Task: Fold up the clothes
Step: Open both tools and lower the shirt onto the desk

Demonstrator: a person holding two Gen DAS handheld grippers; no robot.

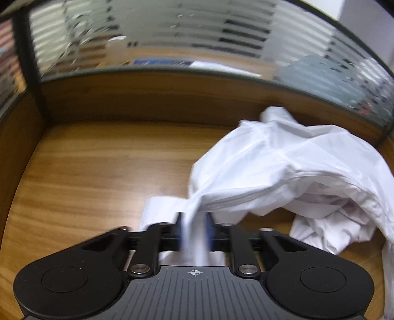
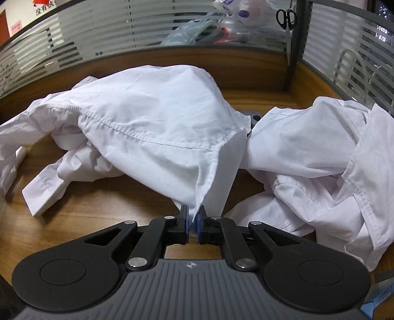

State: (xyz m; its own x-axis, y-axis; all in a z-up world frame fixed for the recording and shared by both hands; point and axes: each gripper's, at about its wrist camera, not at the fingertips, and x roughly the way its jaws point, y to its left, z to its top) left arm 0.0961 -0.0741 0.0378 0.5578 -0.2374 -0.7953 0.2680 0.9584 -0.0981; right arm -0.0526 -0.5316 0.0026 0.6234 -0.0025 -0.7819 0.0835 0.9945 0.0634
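Both grippers pinch the same white shirt (image 2: 157, 118), left gripper (image 1: 194, 229) jaws closed on bunched fabric, right gripper (image 2: 193, 221) jaws nearly together on a hem corner, lifting it off the wooden desk (image 1: 98, 160) left of a second crumpled shirt (image 2: 320, 157), probably to spread it.

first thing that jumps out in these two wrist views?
A white shirt is stretched up off the wooden desk, pinched at one edge by the right gripper and at another by the left gripper. A second crumpled white garment lies on the desk to its right. Black scissors hang on the partition behind.
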